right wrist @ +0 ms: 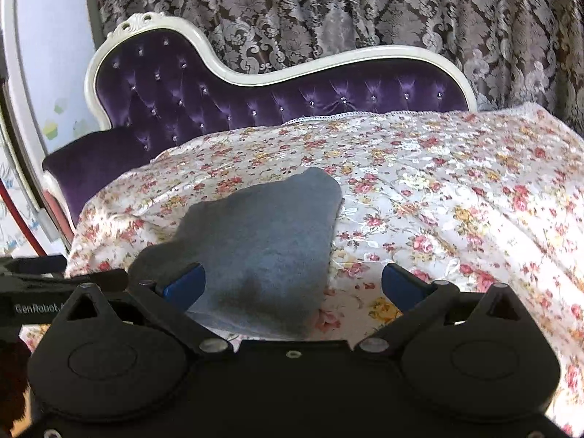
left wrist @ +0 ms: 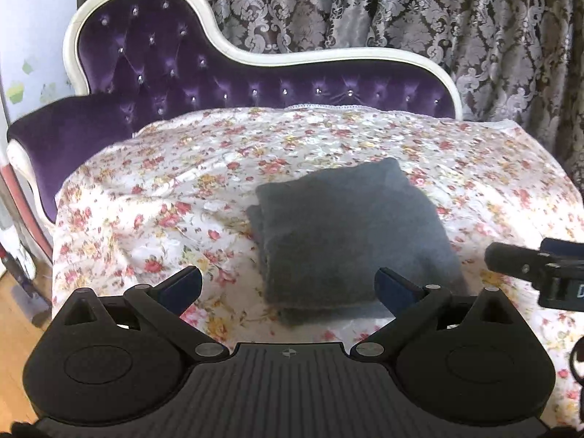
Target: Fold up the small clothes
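A fuzzy grey folded cloth (left wrist: 350,233), roughly square with layered edges, lies on the glossy floral bedspread (left wrist: 146,200) over a tufted purple velvet chaise (left wrist: 164,69), its near edge hidden at 6 o'clock behind the left gripper (left wrist: 288,284) and right gripper (right wrist: 292,284), both hovering level, jaws spread apart, holding nothing.

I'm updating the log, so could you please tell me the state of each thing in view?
Grey cloth: folded into a layered stack, lying flat on the sheet.
Floral sheet: spread over the couch, wrinkled.
Left gripper: open, empty.
Right gripper: open, empty.
Curtain: drawn shut.
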Demonstrator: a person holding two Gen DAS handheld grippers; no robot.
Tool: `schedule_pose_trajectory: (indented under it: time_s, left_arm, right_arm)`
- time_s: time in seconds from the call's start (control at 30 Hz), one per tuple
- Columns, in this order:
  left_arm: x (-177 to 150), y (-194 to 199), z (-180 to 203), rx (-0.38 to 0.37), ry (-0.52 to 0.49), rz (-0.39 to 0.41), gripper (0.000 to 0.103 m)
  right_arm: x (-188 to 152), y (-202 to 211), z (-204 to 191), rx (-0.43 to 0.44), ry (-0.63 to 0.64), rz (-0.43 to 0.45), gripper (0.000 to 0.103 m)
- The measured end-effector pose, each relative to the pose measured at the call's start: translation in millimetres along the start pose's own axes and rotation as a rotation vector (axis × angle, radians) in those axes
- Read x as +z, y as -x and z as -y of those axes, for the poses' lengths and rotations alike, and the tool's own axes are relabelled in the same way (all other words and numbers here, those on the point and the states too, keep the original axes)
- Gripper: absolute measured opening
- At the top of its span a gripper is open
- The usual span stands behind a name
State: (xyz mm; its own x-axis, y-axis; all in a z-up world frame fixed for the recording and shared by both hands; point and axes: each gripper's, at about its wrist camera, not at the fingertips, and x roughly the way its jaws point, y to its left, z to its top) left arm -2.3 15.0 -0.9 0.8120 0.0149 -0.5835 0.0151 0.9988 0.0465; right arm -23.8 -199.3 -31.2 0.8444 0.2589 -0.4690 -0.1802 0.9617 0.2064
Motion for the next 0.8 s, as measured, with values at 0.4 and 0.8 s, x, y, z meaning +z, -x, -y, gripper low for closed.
schedule_pose_trajectory:
  time_s: [0.4,0.8]
  left_arm:
    - [-7.9,6.4,1.8,0.046,0.006,-0.042,0.102]
    - [-12.6,6.7,1.1,0.049,0.017,-0.071,0.102]
  right_arm:
    - [-6.5,12.8,-13.8,-0.149,0.041,-0.035,0.102]
    - [-10.8,14.4,-16.1,-0.101,0.025,-0.077,0.102]
